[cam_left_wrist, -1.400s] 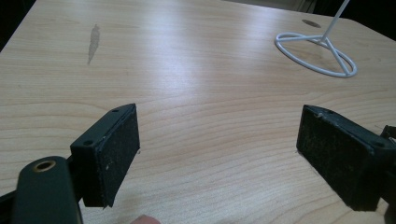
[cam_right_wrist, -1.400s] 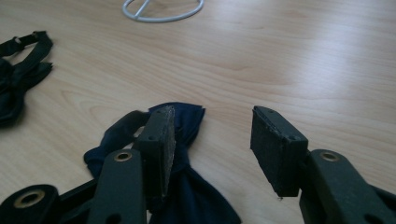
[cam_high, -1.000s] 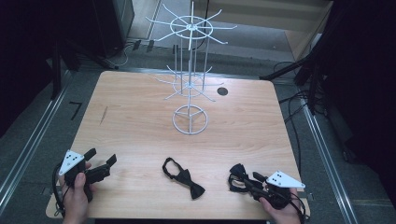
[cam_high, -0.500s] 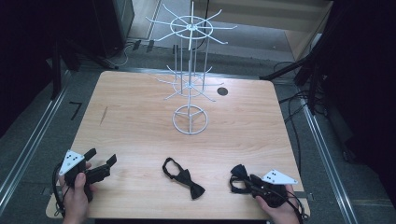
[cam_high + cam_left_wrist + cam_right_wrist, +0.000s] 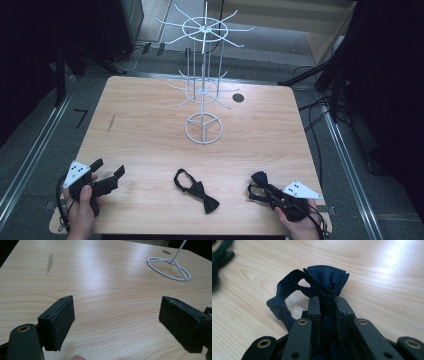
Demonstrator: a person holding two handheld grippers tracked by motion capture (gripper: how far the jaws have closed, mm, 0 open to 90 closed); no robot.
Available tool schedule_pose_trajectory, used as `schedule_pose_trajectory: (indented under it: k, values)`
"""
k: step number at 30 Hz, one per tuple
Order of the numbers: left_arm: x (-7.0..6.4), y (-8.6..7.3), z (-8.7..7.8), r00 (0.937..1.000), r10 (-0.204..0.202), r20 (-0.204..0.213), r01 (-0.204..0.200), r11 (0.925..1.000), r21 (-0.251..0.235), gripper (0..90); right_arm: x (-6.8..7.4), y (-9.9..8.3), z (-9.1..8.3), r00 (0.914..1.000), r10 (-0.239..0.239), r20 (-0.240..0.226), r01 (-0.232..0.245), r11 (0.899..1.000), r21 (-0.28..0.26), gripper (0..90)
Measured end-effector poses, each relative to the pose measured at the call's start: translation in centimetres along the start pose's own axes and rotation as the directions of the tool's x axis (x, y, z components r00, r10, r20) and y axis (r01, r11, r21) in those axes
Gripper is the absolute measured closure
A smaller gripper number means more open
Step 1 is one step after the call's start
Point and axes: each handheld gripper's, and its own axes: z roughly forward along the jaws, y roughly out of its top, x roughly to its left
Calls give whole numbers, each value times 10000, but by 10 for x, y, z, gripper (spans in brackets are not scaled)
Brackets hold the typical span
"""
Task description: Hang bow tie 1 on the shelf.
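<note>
The right gripper [image 5: 324,305] has drawn back toward the counter [image 5: 150,125] edge, fingers clenched on a dark bow tie [image 5: 324,280]. The left gripper [image 5: 117,322] fingers stand released, nothing between. A second bow tie [image 5: 197,190] lies between both grippers, awaiting pickup.

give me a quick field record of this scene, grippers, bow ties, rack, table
left gripper: left gripper open, jaws wide apart over bare wood, holding nothing
right gripper: right gripper shut on a dark navy fabric bow tie, strap looping to its left
second tie: black bow tie with strap lying flat near the front edge, between the grippers, touched by neither
rack: white wire display rack upright on a ring base, hooks bare
table: light wooden table, dark round hole near the far edge
</note>
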Motion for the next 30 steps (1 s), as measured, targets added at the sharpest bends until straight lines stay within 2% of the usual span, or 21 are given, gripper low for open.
schedule_pose_trajectory:
  k: [4,5,12,18,30]
  values:
    - [0,0,0,10000,10,-4,-10,10000,6,141,6,5,-1,9999,-159,-10,158,9995,-284,779]
    - [0,0,0,10000,16,-5,-16,10000,12,142,8,8,-2,9998,-194,6,194,9985,-508,779]
    - [0,0,0,10000,-24,-7,24,10000,-45,141,17,16,-8,9997,-162,161,179,9934,-1131,779]
    - [0,0,0,10000,-39,-11,39,10000,-52,141,24,27,-14,9995,-165,273,212,9829,-1831,779]
    - [0,0,0,10000,-43,-9,43,10000,-66,141,31,39,-17,9991,-226,356,305,9698,-2420,779]
